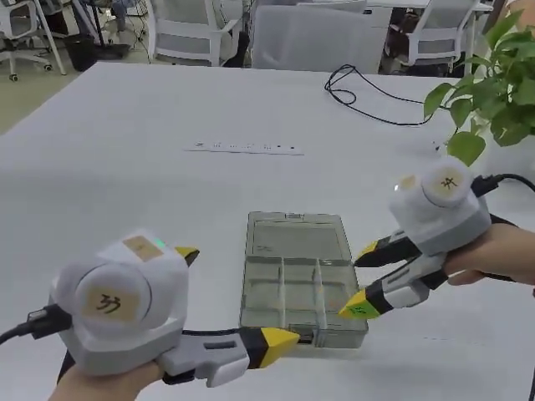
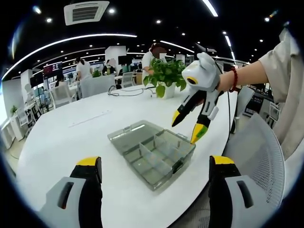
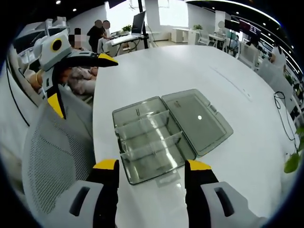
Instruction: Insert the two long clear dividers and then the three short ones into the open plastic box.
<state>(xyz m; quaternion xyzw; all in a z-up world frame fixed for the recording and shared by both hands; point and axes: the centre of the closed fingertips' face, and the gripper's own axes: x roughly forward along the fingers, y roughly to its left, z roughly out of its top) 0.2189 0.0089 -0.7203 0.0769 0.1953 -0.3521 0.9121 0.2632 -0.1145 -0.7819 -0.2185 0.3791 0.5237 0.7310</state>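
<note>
The clear plastic box (image 1: 303, 330) lies near the table's front edge, its lid (image 1: 298, 236) folded flat behind it. Clear dividers (image 1: 284, 288) stand inside and split it into several compartments; I cannot tell long from short. My left gripper (image 1: 234, 296) is open and empty at the box's left front corner. At the box's right side my right gripper (image 1: 359, 280) hangs open and empty just above the rim. The box (image 2: 152, 152) lies beyond my left gripper (image 2: 156, 164), with the right gripper (image 2: 186, 129) over its far corner. My right gripper (image 3: 153, 166) faces the box (image 3: 147, 142), the left gripper (image 3: 83, 80) beyond.
A potted plant (image 1: 493, 75) stands at the right edge of the white table (image 1: 125, 167). A black cable (image 1: 368, 92) loops at the back and a flat white strip (image 1: 242, 148) lies mid-table. Office chairs (image 1: 192, 29) line the far side. A mesh chair (image 3: 57, 152) is close by.
</note>
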